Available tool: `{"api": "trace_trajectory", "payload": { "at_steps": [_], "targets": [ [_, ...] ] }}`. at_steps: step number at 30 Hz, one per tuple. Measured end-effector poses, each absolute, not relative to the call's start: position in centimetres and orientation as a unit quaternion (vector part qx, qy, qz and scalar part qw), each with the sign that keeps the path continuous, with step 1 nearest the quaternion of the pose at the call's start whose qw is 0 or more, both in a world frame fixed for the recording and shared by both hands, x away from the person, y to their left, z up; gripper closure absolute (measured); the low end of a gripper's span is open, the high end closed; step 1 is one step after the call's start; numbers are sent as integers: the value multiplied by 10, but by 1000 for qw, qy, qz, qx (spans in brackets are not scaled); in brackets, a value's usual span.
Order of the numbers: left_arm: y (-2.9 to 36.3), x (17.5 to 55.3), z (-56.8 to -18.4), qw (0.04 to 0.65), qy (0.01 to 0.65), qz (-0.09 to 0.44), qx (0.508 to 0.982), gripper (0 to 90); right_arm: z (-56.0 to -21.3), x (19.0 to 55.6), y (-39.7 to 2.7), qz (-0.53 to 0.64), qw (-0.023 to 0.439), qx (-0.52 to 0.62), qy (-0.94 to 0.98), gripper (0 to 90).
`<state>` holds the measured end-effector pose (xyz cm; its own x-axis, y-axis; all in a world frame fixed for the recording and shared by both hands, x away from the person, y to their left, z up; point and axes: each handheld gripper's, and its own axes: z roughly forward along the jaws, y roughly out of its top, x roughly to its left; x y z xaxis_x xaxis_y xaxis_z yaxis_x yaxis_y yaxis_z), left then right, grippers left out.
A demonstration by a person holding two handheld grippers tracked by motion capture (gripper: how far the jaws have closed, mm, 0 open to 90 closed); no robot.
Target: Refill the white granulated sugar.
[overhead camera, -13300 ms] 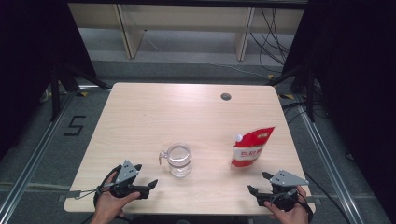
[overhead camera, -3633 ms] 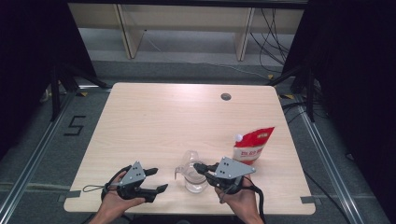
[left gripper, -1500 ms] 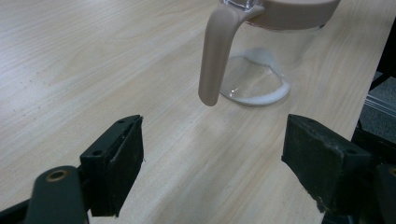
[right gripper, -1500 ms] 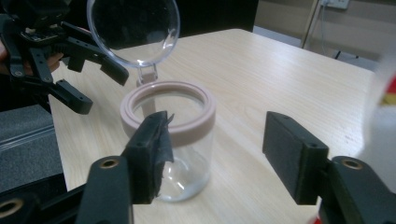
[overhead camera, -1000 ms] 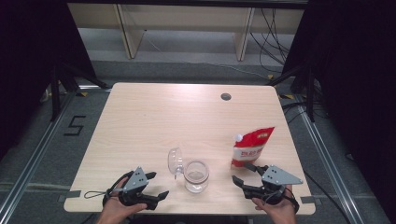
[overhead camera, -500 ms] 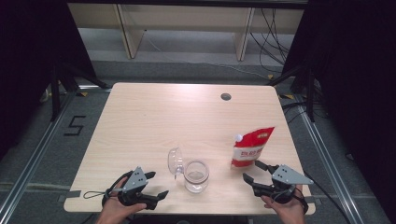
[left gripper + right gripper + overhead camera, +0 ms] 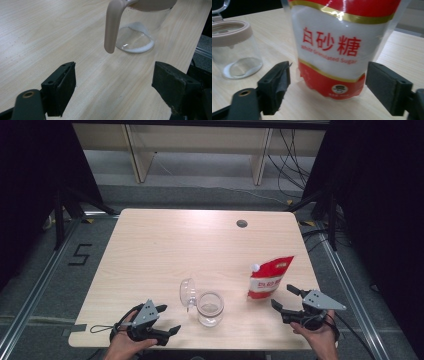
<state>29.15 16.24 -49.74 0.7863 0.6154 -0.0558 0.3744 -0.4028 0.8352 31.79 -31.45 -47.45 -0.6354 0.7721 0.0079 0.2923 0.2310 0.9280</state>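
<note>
In the high view, the right gripper (image 7: 286, 298) is being held at the lower right of the frame, just below and beside the red and white sugar pouch (image 7: 269, 278), which is standing upright on the table (image 7: 165, 245) right of centre. Its jaws are spread wide and have just been opening further; nothing is being pressed between them. In the right gripper view, the pouch (image 7: 339, 47) is being framed at the centre, beyond the two black jaws, not touched by either, with the glass jar (image 7: 235, 50) seen at the left edge.

The jar (image 7: 210, 308) is standing at the lower centre of the high view, its hinged lid (image 7: 187, 293) flipped open to its upper left. A thin layer of white grains is lying at its bottom.

The left gripper (image 7: 170, 319) is being held at the lower left, near the jar but apart from it. Its jaws are standing apart and empty; in the left gripper view the jar (image 7: 140, 30) is seen at the top.
</note>
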Motion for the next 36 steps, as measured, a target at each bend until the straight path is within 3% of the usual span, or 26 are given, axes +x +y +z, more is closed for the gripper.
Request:
{"api": "trace_trajectory", "payload": {
  "at_steps": [3, 18, 36],
  "targets": [
    [162, 292, -498, 447, 298, 135, 833, 189, -478, 326, -319, 504, 232, 360, 750, 155],
    [159, 292, -501, 457, 302, 129, 827, 189, -474, 365, -330, 533, 235, 297, 757, 154],
    [159, 292, -501, 452, 295, 129, 832, 194, -484, 389, -319, 557, 195, 277, 758, 147]
  ]
}}
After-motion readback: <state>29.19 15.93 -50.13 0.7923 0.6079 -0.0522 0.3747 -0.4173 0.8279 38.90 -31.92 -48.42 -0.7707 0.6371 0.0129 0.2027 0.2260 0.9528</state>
